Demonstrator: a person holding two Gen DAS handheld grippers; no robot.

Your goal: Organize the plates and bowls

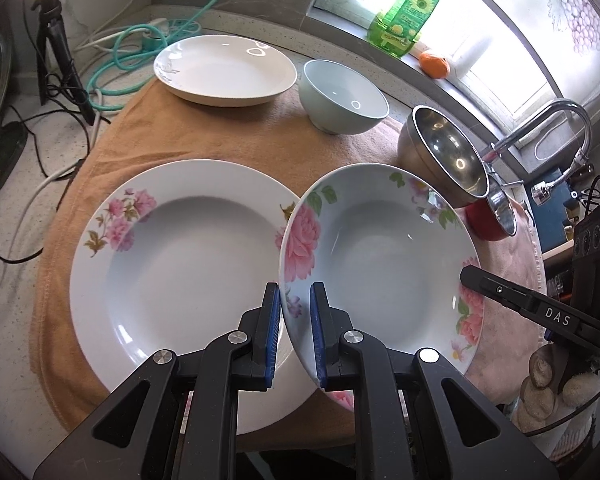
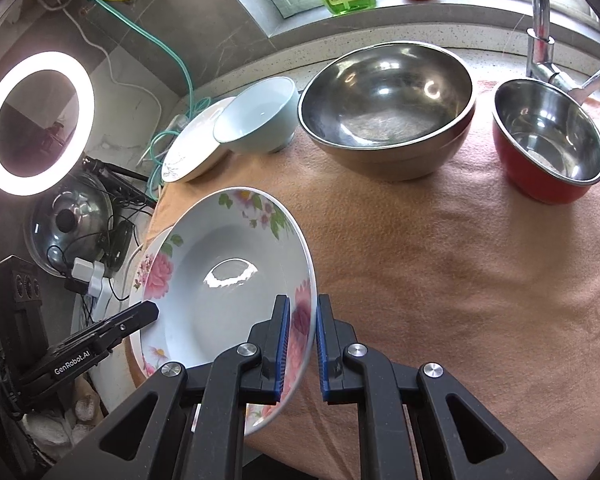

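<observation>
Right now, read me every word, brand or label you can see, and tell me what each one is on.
"DAS": on the right gripper, side of its finger.
"GenRobot.AI": on the left gripper, side of its body.
Green dish soap bottle: sunflower label, its text too small to read.

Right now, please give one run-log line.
left fingers: clamp peony plate rim | right fingers: clamp opposite rim | plate: tilted over second plate

Left gripper [image 1: 295, 332], right gripper [image 2: 302, 344]: fingers [image 1: 274, 332] nearly closed, level, pointing forward.
</observation>
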